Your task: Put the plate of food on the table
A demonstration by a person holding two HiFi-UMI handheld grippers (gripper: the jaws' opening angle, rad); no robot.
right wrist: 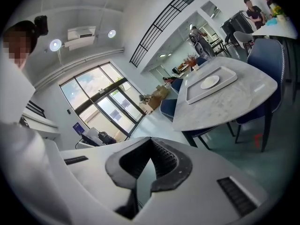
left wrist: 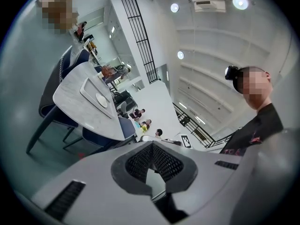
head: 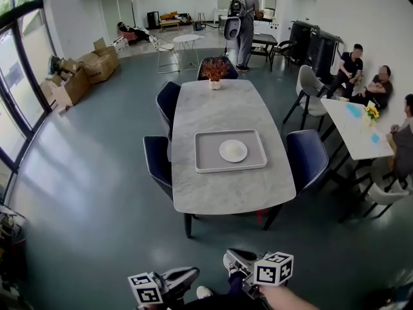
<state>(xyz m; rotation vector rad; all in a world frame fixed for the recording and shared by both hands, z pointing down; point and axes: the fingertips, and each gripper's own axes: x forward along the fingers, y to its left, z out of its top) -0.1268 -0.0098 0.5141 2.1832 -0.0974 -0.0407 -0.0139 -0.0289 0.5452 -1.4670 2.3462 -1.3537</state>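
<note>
The plate (head: 233, 150) sits in a tray (head: 206, 163) on the far surface (head: 213, 102). Left gripper (head: 192, 274) and right gripper (head: 230, 259) hang near, closed and empty. This looks like the approach: next, reach the tray and open.

Blue chairs (head: 159, 160) sat tucked in on both sides, and a small red-leaved plant (head: 214, 72) stood in its white pot. Over on the left, cardboard boxes (head: 97, 63) lay piled near the windows (head: 19, 57). On the right, seated people (head: 353, 66) gathered by a white side table (head: 352, 131) with yellow flowers (head: 372, 113), while one person (head: 247, 24) stood at the back.
</note>
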